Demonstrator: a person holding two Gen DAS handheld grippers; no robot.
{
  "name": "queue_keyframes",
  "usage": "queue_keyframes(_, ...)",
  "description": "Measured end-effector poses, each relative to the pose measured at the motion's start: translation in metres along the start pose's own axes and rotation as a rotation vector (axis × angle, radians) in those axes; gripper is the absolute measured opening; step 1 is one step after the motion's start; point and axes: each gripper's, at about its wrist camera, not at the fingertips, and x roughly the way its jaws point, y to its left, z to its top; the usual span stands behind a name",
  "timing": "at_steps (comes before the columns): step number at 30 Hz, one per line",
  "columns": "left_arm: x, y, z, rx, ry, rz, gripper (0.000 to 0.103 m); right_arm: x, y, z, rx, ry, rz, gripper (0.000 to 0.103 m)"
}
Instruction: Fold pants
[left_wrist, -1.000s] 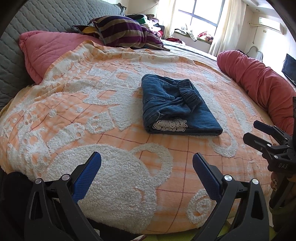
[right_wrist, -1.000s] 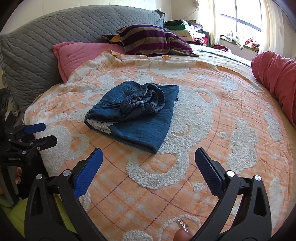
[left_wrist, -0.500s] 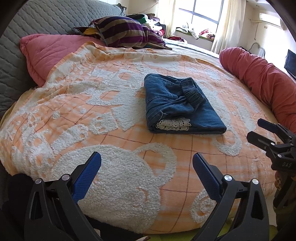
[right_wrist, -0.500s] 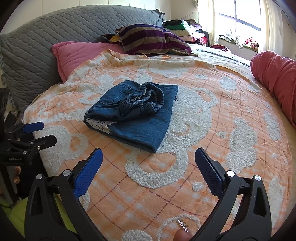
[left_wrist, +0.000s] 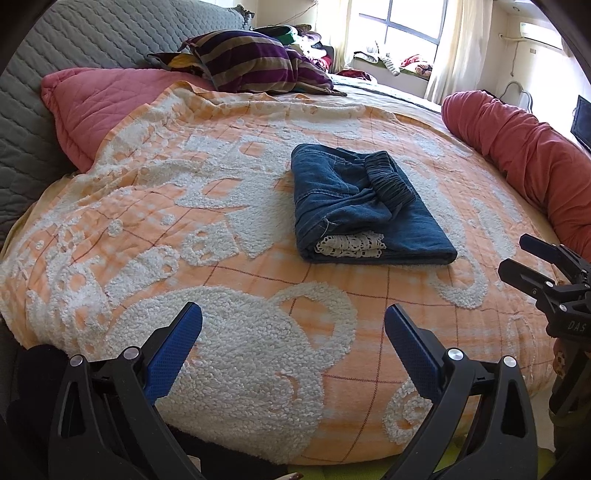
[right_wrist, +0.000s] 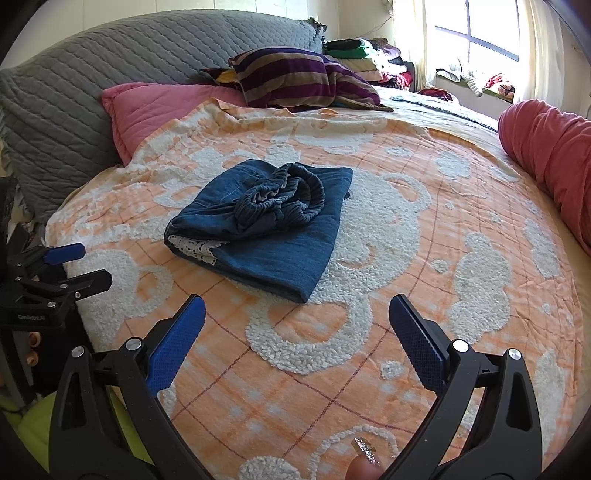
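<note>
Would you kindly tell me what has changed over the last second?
Hardly anything: the left tongs drifted slightly, so the bed view shifted a little. Nothing was gripped or released. The folded pants lie unmoved on the blanket, and the right tongs stay open and empty.

Ahead of my open jaws I see a bed (left_wrist: 110, 229) covered by an orange blanket (left_wrist: 229, 280) with fluffy white patterns. Straight out past the left fingertips, folded blue pants (left_wrist: 354, 206) lie flat on the blanket, a strip of white lace showing at the near edge. Far beyond the jaws a pink pillow (left_wrist: 99, 103) and a striped pillow (left_wrist: 251, 62) rest at the head, and off to the right a long red bolster (left_wrist: 524, 155) lines the bed's edge.
</note>
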Motion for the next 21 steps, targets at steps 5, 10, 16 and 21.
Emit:
queue_keyframes(5,0.000,0.000,0.000,0.001,0.000,0.003,0.099,0.000,-0.001,-0.002,0.006,-0.001,-0.012,0.094)
queue_keyframes(10,-0.001,0.004,0.002,-0.012,-0.005,-0.006,0.099,0.000,-0.004,-0.001,0.011,0.000,-0.024,0.094)
queue_keyframes(16,0.004,0.009,0.004,-0.031,0.009,0.019,0.099,0.002,-0.008,-0.001,0.024,0.001,-0.037,0.094)
queue_keyframes(21,0.009,0.023,0.007,-0.070,-0.002,0.040,0.099,0.005,-0.018,0.000,0.042,0.001,-0.065,0.094)
